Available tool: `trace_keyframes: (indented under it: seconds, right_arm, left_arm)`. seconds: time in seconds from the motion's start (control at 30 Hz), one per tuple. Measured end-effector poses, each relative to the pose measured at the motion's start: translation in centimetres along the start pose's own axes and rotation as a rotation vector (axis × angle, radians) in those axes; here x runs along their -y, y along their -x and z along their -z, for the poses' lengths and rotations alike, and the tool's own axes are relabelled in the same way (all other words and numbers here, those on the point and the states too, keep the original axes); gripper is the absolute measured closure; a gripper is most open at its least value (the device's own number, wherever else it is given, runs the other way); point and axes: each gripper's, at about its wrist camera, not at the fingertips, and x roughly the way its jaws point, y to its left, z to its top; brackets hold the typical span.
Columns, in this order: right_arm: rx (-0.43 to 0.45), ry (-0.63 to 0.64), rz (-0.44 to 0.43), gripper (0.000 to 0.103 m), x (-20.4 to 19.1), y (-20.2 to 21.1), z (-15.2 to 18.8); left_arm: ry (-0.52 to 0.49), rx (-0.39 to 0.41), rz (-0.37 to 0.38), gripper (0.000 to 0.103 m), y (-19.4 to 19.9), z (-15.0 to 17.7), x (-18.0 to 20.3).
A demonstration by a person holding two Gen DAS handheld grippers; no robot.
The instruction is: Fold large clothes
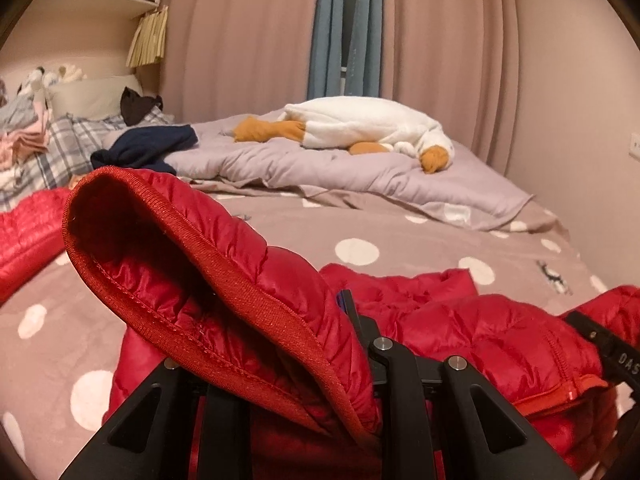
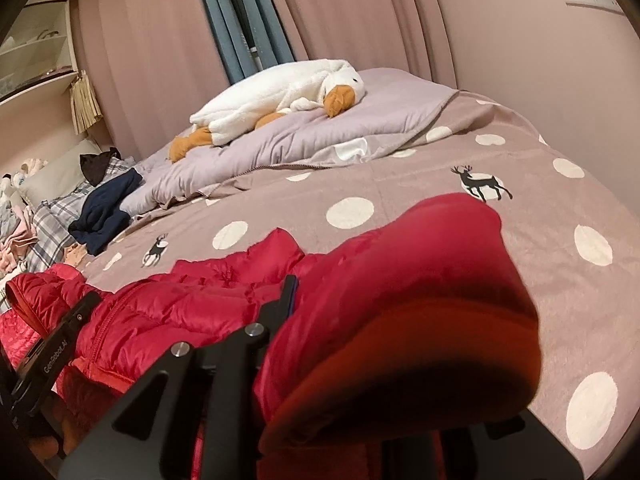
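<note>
Over the polka-dot bed, left claw and right claw each pinch the red down jacket nearly shut (sleeve cuffs flopping); lower both evenly, keeping the fold edge straight.

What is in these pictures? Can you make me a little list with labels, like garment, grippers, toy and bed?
garment: red puffer jacket, partly on the bed, its edges lifted
left gripper: shut on the jacket, a red-trimmed opening draped over it
right gripper: shut on the jacket, fabric bunched over it
toy: white plush goose lying on the lilac quilt
bed cover: taupe blanket with white dots and deer prints
other clothes: navy garment by the plaid bedding
background: pink curtains
</note>
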Motion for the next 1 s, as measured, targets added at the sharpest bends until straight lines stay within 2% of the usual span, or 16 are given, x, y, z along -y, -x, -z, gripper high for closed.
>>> trace_keyframes:
  seconds: [0.23, 0.57, 0.8, 1.0]
  right_arm:
    - [-0.007, -0.013, 0.005, 0.083, 0.0, -0.3, 0.0]
    - [-0.008, 0.009, 0.023, 0.081, -0.1, -0.6, 0.1]
    - [-0.013, -0.004, 0.032, 0.075, 0.2, -0.6, 0.1]
    - [-0.017, -0.006, 0.026, 0.073, 0.4, -0.5, 0.1]
  left_arm:
    - [0.024, -0.020, 0.023, 0.084, -0.3, -0.1, -0.5]
    - [-0.025, -0.025, 0.013, 0.083, -0.3, 0.2, -0.3]
    - [0.018, -0.053, 0.020, 0.076, -0.7, 0.1, -0.9]
    - [0.041, -0.054, 0.016, 0.067, -0.5, 0.0, -1.2]
